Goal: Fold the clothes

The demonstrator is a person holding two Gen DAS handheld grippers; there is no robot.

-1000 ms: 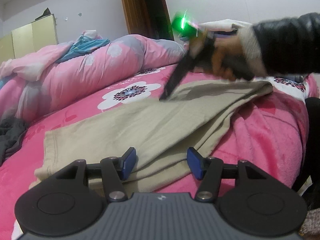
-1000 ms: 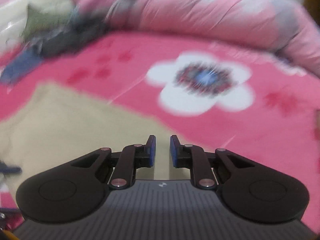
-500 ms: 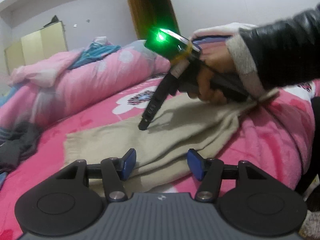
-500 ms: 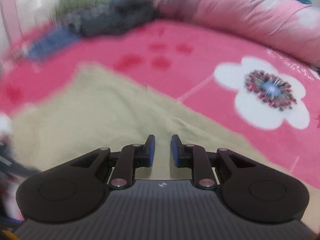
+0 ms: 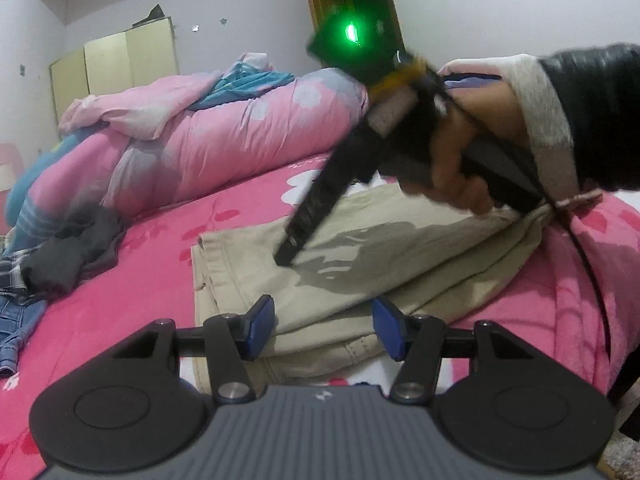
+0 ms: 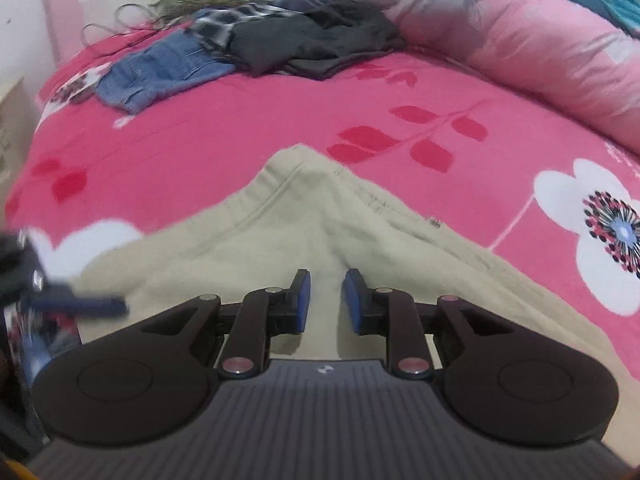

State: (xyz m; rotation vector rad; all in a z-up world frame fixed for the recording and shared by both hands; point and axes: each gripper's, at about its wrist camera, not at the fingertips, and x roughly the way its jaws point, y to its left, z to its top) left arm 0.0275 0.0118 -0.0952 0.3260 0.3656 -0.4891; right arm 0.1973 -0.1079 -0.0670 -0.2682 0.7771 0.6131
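Beige trousers (image 5: pixel 400 284) lie folded in layers on the pink flowered bed sheet (image 5: pixel 132 300). My left gripper (image 5: pixel 324 328) hovers open over their near edge with nothing between the pads. A hand in a dark sleeve (image 5: pixel 472 160) holds my right gripper (image 5: pixel 286 258), whose tips touch the top layer. In the right wrist view the trousers (image 6: pixel 280 208) run to a stitched corner ahead, and the right gripper (image 6: pixel 323 300) stands open by a narrow gap with no cloth pinched. One of the left gripper's fingers (image 6: pixel 80 304) shows blurred at the left.
A rolled pink quilt (image 5: pixel 224 140) lines the far side of the bed. Dark clothes (image 6: pixel 320 44) and jeans (image 6: pixel 160 68) are heaped near the headboard. The bed drops off at the right (image 5: pixel 592 300). A wardrobe (image 5: pixel 120 64) and a door (image 5: pixel 352 0) stand behind.
My right gripper has swept from the trousers' far edge across the cloth toward the stitched corner, its narrow gap unchanged. The left gripper stayed open over the near edge.
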